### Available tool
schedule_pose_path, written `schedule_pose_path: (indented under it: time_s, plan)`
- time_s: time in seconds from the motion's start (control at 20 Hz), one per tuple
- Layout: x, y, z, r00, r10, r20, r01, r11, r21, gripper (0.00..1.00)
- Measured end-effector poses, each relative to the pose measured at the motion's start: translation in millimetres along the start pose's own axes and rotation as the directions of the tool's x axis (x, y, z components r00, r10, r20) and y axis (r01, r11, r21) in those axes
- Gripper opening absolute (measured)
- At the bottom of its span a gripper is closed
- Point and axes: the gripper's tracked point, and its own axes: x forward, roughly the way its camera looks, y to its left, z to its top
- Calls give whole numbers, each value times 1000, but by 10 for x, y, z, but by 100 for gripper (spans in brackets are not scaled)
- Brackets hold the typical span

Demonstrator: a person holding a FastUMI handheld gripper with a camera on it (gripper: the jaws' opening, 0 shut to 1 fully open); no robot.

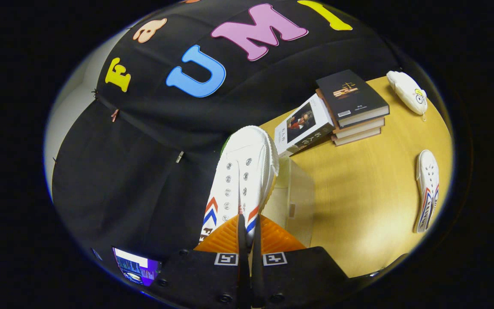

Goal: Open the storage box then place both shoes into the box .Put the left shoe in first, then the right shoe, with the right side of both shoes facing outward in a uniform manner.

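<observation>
A: Gripper view: what are the fingers of the hand-held gripper at?

B: They are nearly together, clamped on the heel edge of a white shoe, which points away from them toward 12 o'clock, raised off the table.

A: And the storage box?

B: A pale, see-through box stands just beside the shoe at 3 o'clock, under its toe side. I cannot tell whether it is open.

A: The second shoe?

B: The other shoe lies on its side on the table, well apart at 3 o'clock.

A: Anything else?

B: A stack of books at 1 o'clock beyond the box, another book leaning against it, and a white toy farther at 2 o'clock. A screen glows at 8 o'clock.
</observation>
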Motion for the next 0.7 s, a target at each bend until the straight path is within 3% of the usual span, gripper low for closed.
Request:
schedule_pose_path:
  time_s: [0.25, 0.7]
  plan:
    - [651, 245, -437, 995, 4, -104, 2, 998, 59, 6]
    - [1303, -77, -783, 973, -107, -202, 133, 984, 119, 6]
